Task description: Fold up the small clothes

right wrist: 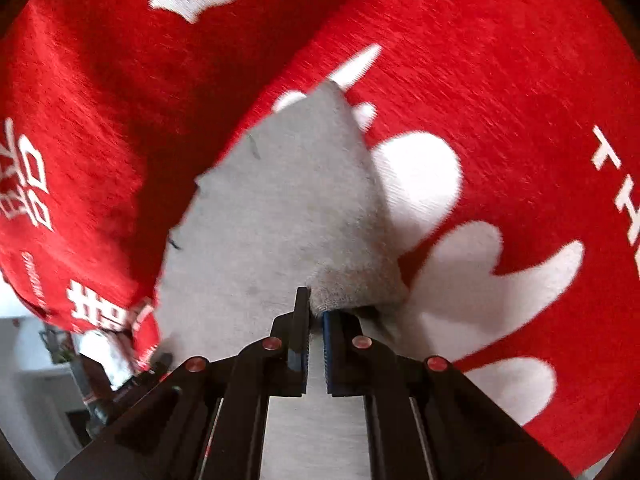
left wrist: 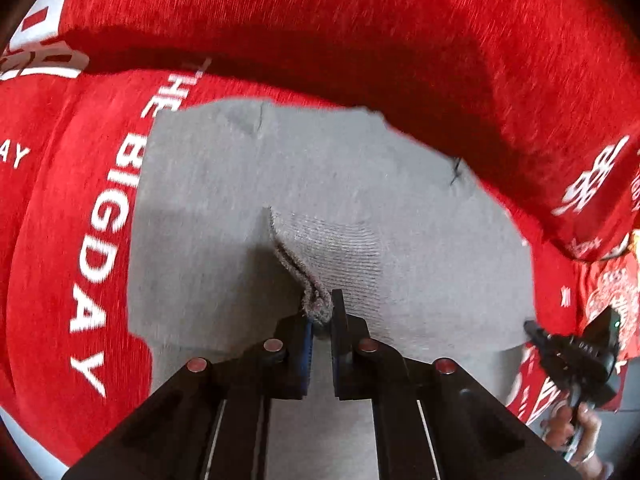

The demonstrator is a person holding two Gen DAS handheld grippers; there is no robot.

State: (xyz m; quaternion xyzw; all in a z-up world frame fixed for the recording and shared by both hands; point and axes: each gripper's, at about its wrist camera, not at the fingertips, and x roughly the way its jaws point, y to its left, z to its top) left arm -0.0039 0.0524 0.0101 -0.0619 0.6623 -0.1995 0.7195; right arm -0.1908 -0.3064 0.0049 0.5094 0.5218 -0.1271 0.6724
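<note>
A small grey garment (left wrist: pixel 304 184) lies on a red cloth with white lettering (left wrist: pixel 88 216). My left gripper (left wrist: pixel 320 316) is shut on a bunched grey ribbed edge (left wrist: pixel 320 280) of the garment. My right gripper (right wrist: pixel 316 308) is shut on another thick grey edge (right wrist: pixel 348 284) of the same garment (right wrist: pixel 280 208), which spreads away from it. The right gripper also shows at the far right of the left wrist view (left wrist: pixel 576 352), held by a hand.
The red cloth (right wrist: pixel 480 80) with white shapes covers the whole surface and rises in a thick fold (left wrist: pixel 360 40) behind the garment. A pale room shows at the lower left of the right wrist view (right wrist: pixel 36 380).
</note>
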